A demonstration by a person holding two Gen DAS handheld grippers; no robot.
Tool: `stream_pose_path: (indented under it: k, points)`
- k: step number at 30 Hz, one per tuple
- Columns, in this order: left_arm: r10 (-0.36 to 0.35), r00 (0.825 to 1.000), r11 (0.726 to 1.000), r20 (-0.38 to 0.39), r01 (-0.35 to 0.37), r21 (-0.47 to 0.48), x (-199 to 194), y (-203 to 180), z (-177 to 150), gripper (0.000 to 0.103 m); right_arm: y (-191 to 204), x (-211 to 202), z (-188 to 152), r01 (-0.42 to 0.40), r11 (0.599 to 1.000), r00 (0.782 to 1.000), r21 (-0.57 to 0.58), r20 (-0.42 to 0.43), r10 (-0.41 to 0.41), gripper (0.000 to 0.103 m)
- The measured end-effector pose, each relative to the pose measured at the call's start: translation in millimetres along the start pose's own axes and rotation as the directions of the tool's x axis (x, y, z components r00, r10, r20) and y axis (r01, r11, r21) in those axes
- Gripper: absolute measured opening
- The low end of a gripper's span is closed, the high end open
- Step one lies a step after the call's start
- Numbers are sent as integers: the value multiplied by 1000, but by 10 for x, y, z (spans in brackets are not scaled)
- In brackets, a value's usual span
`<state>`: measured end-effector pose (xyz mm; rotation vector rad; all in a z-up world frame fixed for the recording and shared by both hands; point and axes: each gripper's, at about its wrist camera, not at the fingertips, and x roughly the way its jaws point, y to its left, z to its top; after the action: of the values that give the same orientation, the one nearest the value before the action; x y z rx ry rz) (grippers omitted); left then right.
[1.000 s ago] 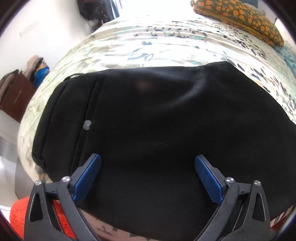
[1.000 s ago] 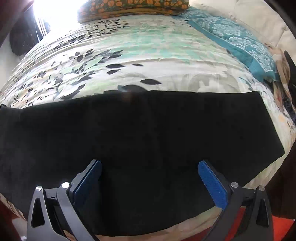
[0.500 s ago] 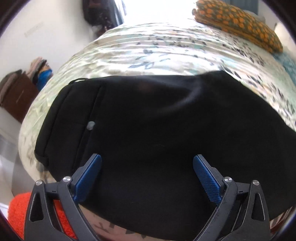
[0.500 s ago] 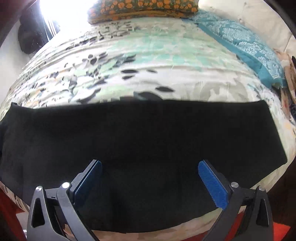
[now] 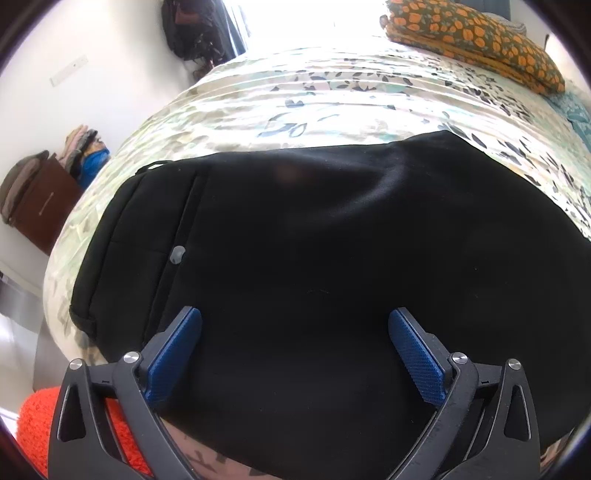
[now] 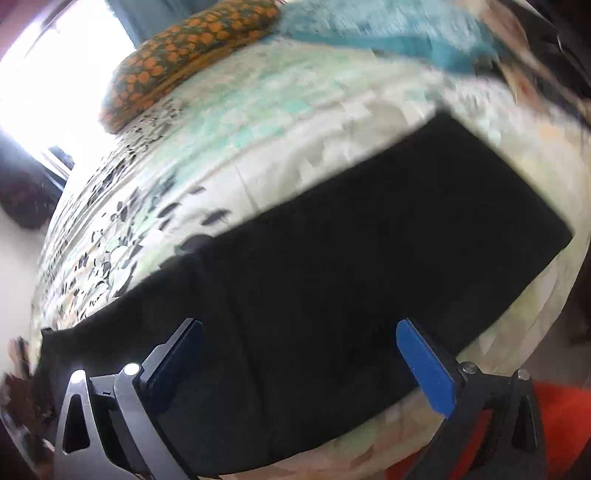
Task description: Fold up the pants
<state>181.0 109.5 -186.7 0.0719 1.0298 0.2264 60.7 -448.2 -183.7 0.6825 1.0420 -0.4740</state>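
Black pants (image 5: 314, 258) lie flat on a floral bedspread (image 5: 332, 99), folded lengthwise. The waistband end with a pale button (image 5: 177, 254) shows at the left of the left wrist view. The leg end (image 6: 498, 206) shows at the right of the right wrist view. My left gripper (image 5: 295, 343) is open and empty, hovering over the pants' near part. My right gripper (image 6: 299, 350) is open and empty over the legs, tilted, and its view is blurred.
An orange patterned pillow (image 5: 472, 40) and a teal pillow (image 6: 388, 33) lie at the far side of the bed. An orange rug (image 5: 37, 424) lies on the floor by the near bed edge. A brown cabinet (image 5: 40, 206) with piled clothes stands at the left wall.
The right gripper has swung and tilted, so the pants' leg end now slants up to the right and the view blurs. The left gripper has pulled back slightly. Both stay open.
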Motion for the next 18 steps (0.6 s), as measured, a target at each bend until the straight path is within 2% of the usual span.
stream_pose_path:
  k: [1, 3, 5, 8, 10, 11, 12, 15, 17, 18]
  points:
    - [2, 1000, 1000, 2, -2, 3, -22, -2, 5, 101, -17, -41, -4, -19, 1000, 999, 4, 34, 19, 103]
    - [-7, 999, 1000, 35, 6, 15, -144, -36, 18, 100, 29, -136, 44, -20, 1000, 999, 15, 43, 19, 103]
    - [-45, 994, 998, 100, 42, 39, -369, -108, 24, 100, -1, -355, 78, -41, 998, 991, 45, 132, 35, 103]
    - [-181, 972, 982, 148, 171, 77, -744, -330, 8, 100, -237, -831, 178, -122, 981, 949, 151, 307, 71, 103]
    - [-285, 947, 955, 148, 267, 127, -934, -590, -18, 100, -471, -1066, 262, -190, 956, 914, 224, 395, 89, 103]
    - [-319, 937, 941, 144, 295, 165, -1004, -752, -44, 100, -586, -1141, 332, -201, 948, 906, 247, 415, 84, 103]
    - [-349, 928, 925, 133, 318, 209, -1055, -934, -81, 100, -679, -1168, 423, -198, 947, 908, 254, 410, 80, 103]
    - [-408, 909, 866, 79, 359, 347, -1112, -1484, -286, 100, -894, -1138, 759, -172, 958, 940, 230, 329, 89, 103]
    - [-423, 906, 815, 0, 380, 438, -1017, -1800, -486, 100, -1054, -1068, 816, -188, 957, 952, 219, 282, 122, 103]
    - [-408, 911, 799, -54, 386, 461, -904, -1914, -575, 100, -1181, -1038, 778, -218, 946, 948, 238, 283, 147, 103]
